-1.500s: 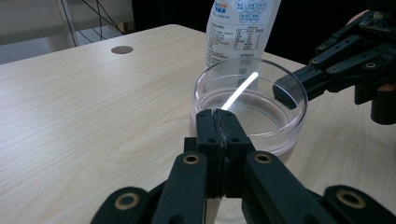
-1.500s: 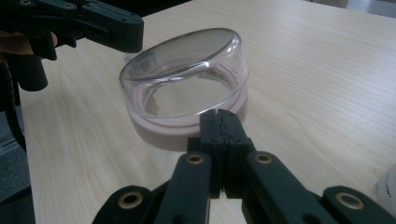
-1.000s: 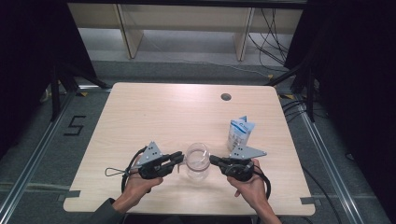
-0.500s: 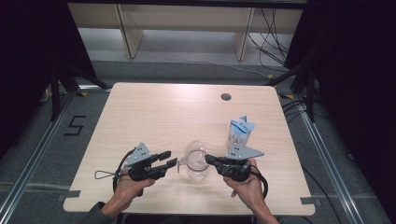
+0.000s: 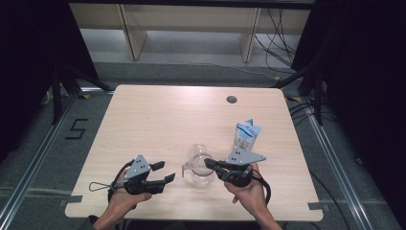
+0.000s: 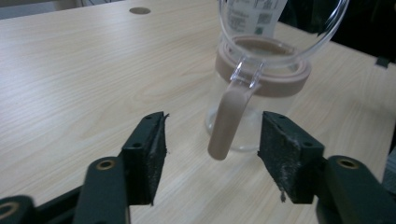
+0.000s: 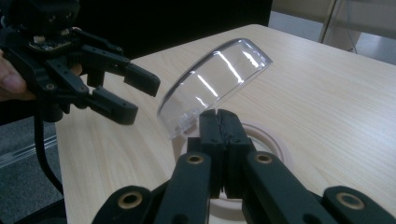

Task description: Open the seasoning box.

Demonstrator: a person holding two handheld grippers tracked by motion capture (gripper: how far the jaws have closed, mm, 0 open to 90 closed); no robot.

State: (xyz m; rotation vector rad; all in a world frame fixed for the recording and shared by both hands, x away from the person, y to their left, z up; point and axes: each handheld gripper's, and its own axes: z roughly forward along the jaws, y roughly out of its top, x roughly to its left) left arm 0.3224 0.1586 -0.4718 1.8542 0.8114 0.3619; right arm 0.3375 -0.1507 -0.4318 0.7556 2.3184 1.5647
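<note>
My matt black pads (image 6: pixel 149 149) look rough; the jug (image 6: pixel 261 70) is clear, glossy plastic on a pale wood-grain table (image 5: pixel 158 124).

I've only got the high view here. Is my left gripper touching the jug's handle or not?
Observer: No. In the left gripper view, the left gripper has just been opening its fingers. The beige handle lines up with the gap between them, untouched.
Operator: And what is the right one pinching?
Observer: The right gripper view shows the right gripper shut on the bottom edge of the clear lid, which is tilted up and open.
Operator: Anything inside the jug?
Observer: From the left gripper view, the jug looks empty: the glass is clear down to its base.
</note>
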